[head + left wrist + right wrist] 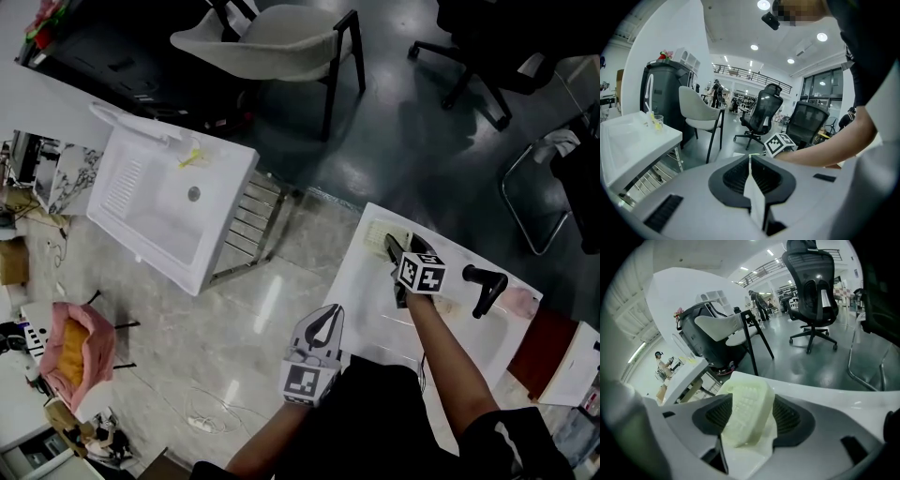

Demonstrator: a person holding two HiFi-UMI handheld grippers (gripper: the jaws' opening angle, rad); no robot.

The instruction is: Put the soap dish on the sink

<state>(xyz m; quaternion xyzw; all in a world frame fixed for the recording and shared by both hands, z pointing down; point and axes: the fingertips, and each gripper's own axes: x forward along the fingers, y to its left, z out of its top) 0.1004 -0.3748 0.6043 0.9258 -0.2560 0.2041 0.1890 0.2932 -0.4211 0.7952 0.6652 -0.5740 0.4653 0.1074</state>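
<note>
The right tongs [397, 249] stand wide apart over the far corner of the white sink [370, 305]. The pale soap dish [748, 409] lies between their two jaws on the sink's rim. The jaws seem to flank it without pressing, though one sits so near that a light touch can't be ruled out. A black tap [484, 287] stands just to the right of these tongs. The left tongs [750, 174] are closed tight with nothing in them, held off the sink's near left edge, well apart from the dish
</note>
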